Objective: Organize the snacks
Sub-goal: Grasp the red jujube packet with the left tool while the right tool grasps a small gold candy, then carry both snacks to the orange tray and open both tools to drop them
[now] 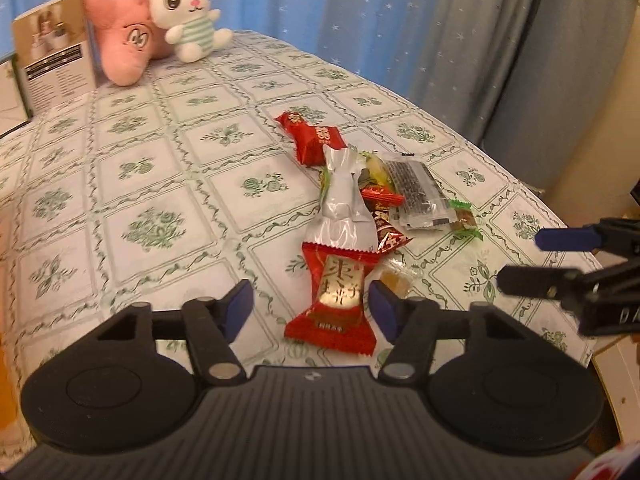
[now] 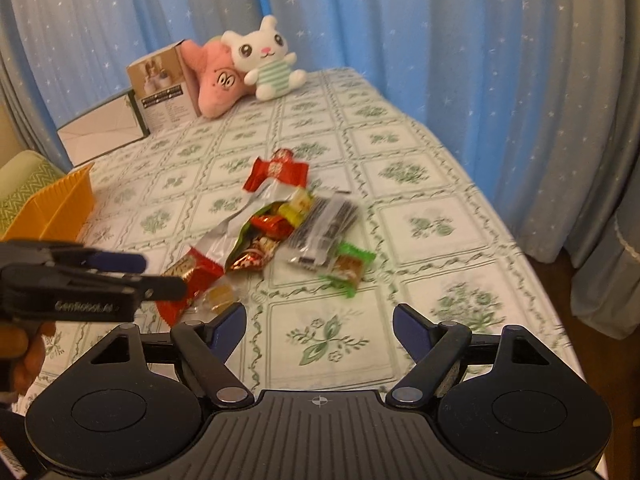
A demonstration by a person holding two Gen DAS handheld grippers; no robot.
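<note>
Snacks lie heaped mid-tabletop (image 1: 160,184). Left tongs (image 1: 311,304), wide open and empty, straddle the red gold-label packet (image 1: 336,300) at six o'clock of the heap; I'd close squarely across its middle. Right tongs (image 2: 320,326) gape, empty.

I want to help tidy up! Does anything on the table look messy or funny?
Yes. The snacks lie in a jumbled heap mid-table, wrappers overlapping at all angles, none in the orange bin at the table's left edge. The plush toys and box at the back look tidy.
</note>
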